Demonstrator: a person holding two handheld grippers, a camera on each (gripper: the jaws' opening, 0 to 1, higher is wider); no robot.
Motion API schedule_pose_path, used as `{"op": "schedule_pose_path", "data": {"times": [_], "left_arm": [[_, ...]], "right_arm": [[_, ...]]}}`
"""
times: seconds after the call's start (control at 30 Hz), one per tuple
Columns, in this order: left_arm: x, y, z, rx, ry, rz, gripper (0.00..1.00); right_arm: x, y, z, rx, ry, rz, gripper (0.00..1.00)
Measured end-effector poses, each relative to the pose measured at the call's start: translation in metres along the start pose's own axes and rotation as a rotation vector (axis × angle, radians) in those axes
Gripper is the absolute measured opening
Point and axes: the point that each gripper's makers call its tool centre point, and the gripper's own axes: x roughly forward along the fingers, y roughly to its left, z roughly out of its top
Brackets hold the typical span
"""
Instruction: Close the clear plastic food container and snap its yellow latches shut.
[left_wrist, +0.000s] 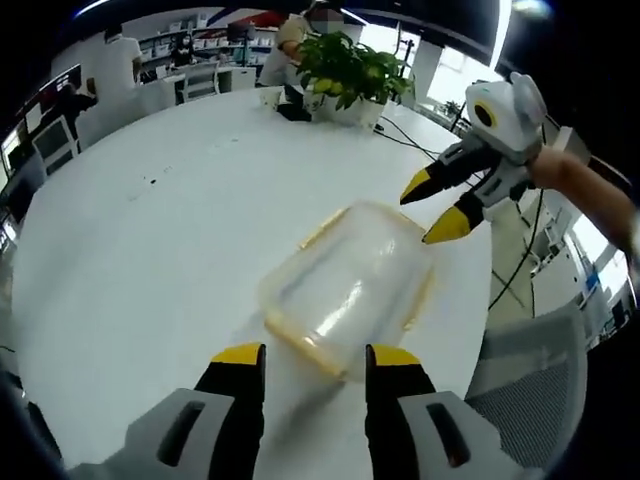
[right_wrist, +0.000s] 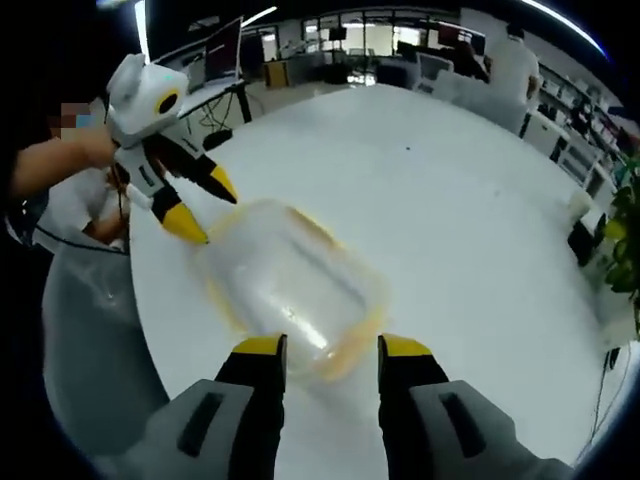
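Clear food container (left_wrist: 345, 292) with yellow rim on white tabletop (left_wrist: 170, 230). Left gripper (left_wrist: 315, 358) and right gripper (right_wrist: 331, 348) at opposite ends, jaws apart, empty.

The left gripper (left_wrist: 315, 357) is held low over the near side of the white table (left_wrist: 150, 250), its two yellow-tipped jaws parted and pointing toward the table's middle. The right gripper (left_wrist: 438, 207) comes in from the opposite edge, tilted downward, its jaws also spread apart with the yellow tips angled at the tabletop. A bare forearm (left_wrist: 585, 190) runs back from it past the table's edge. Seen from the right gripper view, the left gripper (right_wrist: 198, 208) slants down likewise, held by a hand (right_wrist: 95, 145).
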Motion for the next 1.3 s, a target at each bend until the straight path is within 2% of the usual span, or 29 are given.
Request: {"op": "schedule_pose_path", "data": {"times": [0.23, 0.37, 0.4, 0.83, 0.97, 1.0, 1.03, 1.1, 1.13, 1.17, 1.3], "left_arm": [[0.005, -0.006, -0.001, -0.077, -0.004, -0.022, 0.31], [0.007, -0.012, -0.002, -0.128, 0.001, -0.043, 0.30], [0.008, -0.012, -0.003, -0.132, 0.004, -0.038, 0.31], [0.011, -0.013, -0.002, -0.175, 0.014, -0.013, 0.31], [0.012, -0.013, -0.001, -0.191, 0.014, -0.005, 0.29], [0.015, -0.012, 0.000, -0.200, 0.016, 0.004, 0.29], [0.016, -0.012, 0.000, -0.205, 0.019, 0.004, 0.28], [0.013, -0.012, -0.001, -0.218, 0.021, 0.006, 0.28], [0.013, -0.012, -0.002, -0.223, 0.016, 0.003, 0.27], [0.014, -0.019, -0.001, -0.300, 0.002, -0.020, 0.27], [0.012, -0.015, -0.001, -0.288, -0.035, -0.010, 0.27]], "right_arm": [[0.007, 0.003, -0.001, 0.079, -0.002, 0.012, 0.33], [0.010, 0.003, -0.004, 0.083, 0.012, 0.003, 0.34], [0.010, 0.003, -0.004, 0.113, 0.015, 0.001, 0.34], [0.012, 0.005, -0.006, 0.177, 0.028, -0.013, 0.33], [0.015, 0.005, -0.008, 0.222, 0.030, -0.012, 0.30], [0.017, 0.003, -0.005, 0.261, 0.013, -0.025, 0.30], [0.017, 0.004, -0.005, 0.233, 0.024, -0.019, 0.29], [0.017, 0.004, -0.005, 0.240, 0.037, -0.017, 0.29], [0.017, 0.004, -0.005, 0.239, 0.037, -0.017, 0.29], [0.018, 0.005, -0.005, 0.239, 0.037, -0.019, 0.29], [0.017, 0.005, -0.006, 0.252, 0.029, -0.022, 0.29]]}}
